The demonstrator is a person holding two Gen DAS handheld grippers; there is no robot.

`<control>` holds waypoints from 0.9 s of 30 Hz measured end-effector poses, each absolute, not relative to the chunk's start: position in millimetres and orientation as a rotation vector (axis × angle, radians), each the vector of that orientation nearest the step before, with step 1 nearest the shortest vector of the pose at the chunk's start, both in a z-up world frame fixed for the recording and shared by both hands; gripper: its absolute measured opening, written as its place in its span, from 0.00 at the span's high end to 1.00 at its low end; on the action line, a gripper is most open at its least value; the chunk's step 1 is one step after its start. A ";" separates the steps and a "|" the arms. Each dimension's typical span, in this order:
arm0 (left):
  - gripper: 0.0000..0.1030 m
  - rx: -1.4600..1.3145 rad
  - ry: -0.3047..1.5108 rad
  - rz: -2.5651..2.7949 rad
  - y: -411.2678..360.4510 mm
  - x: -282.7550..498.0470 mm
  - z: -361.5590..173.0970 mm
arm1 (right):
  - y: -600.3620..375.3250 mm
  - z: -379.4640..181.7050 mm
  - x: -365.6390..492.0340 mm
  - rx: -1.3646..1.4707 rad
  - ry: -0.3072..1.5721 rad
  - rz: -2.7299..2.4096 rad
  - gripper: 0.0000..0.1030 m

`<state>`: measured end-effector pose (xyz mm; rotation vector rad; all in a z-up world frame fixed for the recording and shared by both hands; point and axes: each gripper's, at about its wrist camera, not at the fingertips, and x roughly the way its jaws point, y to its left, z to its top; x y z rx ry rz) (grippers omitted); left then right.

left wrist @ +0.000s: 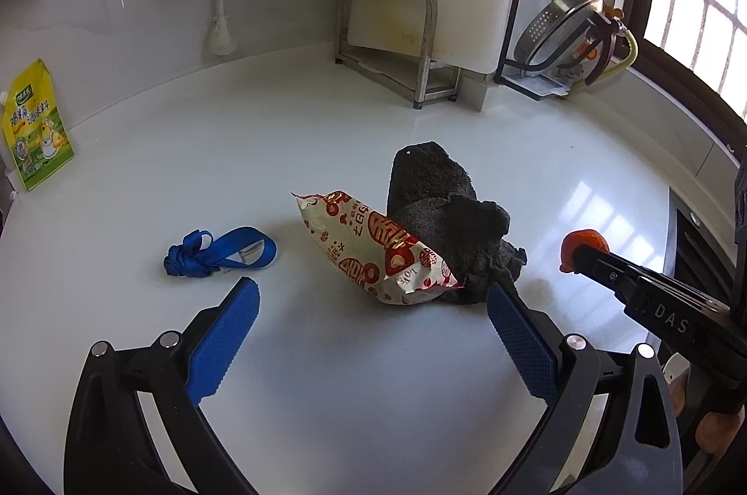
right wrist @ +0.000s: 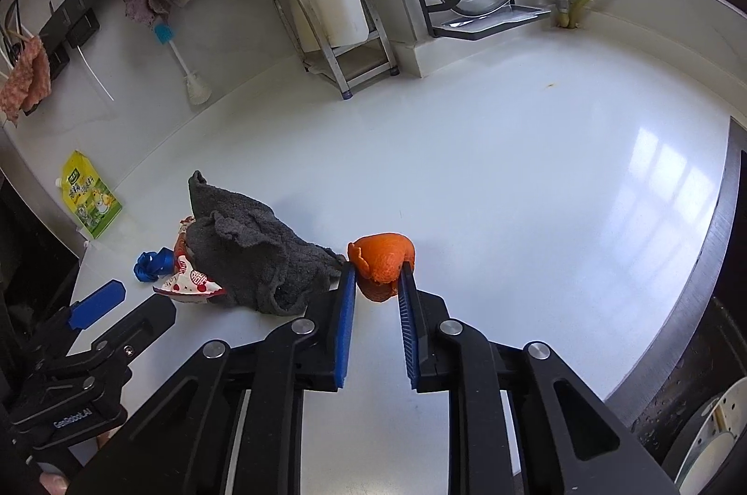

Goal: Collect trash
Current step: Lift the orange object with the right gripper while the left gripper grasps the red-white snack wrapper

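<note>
White countertop fills the left wrist view, with a dish rack against the far wall. The left gripper hangs with its blue pads wide apart and nothing between them. Just ahead lies a red-and-white wrapper, partly tucked under a dark grey cloth; a knotted blue ribbon sits to its left.

From the right wrist view, the right gripper is clamped on a piece of orange peel just beside the cloth's edge. A yellow pouch leans at the wall.
</note>
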<state>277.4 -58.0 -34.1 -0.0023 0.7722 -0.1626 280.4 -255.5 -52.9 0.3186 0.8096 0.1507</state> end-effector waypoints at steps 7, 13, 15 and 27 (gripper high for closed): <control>0.08 -0.015 0.812 -0.103 -63.0 296.0 -43.3 | -257.7 -46.5 277.6 0.350 0.793 0.173 0.83; 0.38 0.001 0.830 -0.102 -67.2 301.2 -49.6 | -258.2 -44.9 276.0 0.363 0.786 0.181 0.83; 0.43 -0.014 0.848 -0.113 -64.8 301.8 -53.1 | -257.6 -45.2 276.1 0.362 0.787 0.182 0.83; 0.70 -0.008 0.850 -0.168 -48.4 277.8 -53.6 | -256.0 -45.2 275.6 0.354 0.790 0.183 0.83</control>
